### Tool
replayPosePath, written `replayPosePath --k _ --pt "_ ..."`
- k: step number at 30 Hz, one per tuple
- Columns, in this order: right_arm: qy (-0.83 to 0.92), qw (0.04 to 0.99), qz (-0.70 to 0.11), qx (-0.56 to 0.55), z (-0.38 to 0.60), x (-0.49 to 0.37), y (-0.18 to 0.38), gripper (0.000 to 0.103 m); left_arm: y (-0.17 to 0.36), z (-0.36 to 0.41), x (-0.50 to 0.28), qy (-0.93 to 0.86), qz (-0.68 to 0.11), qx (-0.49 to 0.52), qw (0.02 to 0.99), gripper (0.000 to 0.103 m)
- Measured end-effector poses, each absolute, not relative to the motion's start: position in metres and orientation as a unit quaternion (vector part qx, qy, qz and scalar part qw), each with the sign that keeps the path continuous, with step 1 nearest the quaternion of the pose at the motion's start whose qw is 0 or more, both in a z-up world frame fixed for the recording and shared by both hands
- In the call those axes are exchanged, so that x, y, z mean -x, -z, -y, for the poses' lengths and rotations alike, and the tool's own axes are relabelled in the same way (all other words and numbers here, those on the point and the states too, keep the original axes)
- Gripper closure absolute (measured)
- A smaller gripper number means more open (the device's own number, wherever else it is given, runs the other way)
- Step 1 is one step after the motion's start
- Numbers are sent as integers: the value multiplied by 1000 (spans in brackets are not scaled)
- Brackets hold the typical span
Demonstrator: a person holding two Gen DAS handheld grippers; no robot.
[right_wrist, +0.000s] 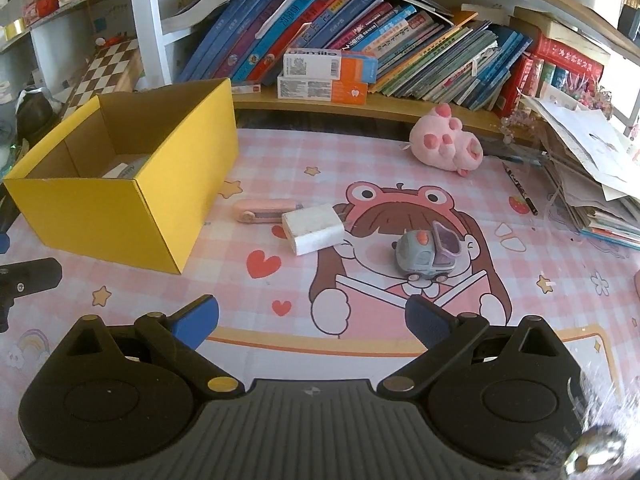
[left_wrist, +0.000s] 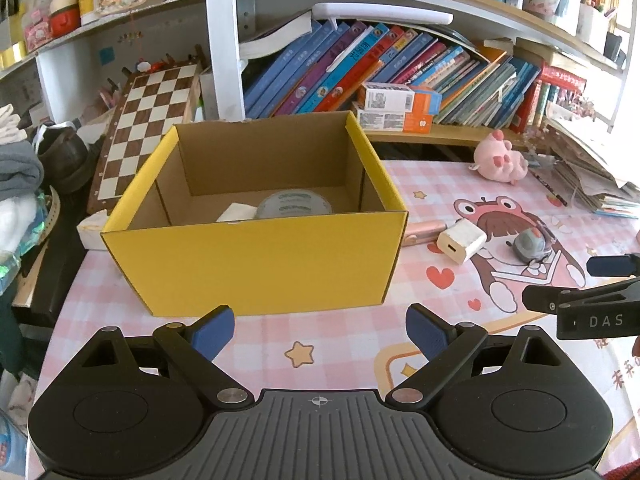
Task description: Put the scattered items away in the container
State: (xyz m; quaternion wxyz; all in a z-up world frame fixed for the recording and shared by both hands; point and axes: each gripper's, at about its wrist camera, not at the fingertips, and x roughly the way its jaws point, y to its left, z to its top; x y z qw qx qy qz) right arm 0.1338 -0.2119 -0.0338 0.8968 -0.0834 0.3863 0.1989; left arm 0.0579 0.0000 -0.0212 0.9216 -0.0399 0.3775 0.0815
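A yellow cardboard box [left_wrist: 256, 264] [right_wrist: 132, 208] stands open on the pink mat; a roll of tape [left_wrist: 294, 204] and a white item [left_wrist: 236, 213] lie inside it. To its right lie a pink utility knife [right_wrist: 266, 211], a white charger plug [right_wrist: 314, 229] [left_wrist: 461, 240], a small grey toy car [right_wrist: 426, 254] [left_wrist: 530, 245] and, farther back, a pink plush toy [right_wrist: 446, 142] [left_wrist: 502, 156]. My left gripper [left_wrist: 320, 334] is open in front of the box, holding nothing. My right gripper [right_wrist: 312, 320] is open and empty, short of the charger and car.
A shelf of leaning books [right_wrist: 360, 28] and two orange-white cartons [right_wrist: 328, 76] runs along the back. A chessboard [left_wrist: 148, 120] leans at back left beside clothes and a shoe. A paper stack [right_wrist: 592, 172] and a pencil [right_wrist: 520, 192] lie at right.
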Motion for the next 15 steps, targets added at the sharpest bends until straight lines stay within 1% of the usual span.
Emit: replayPosePath --k 15 --pt "-212 897 -378 92 248 -146 37 2 22 44 -69 -88 -380 27 920 8"
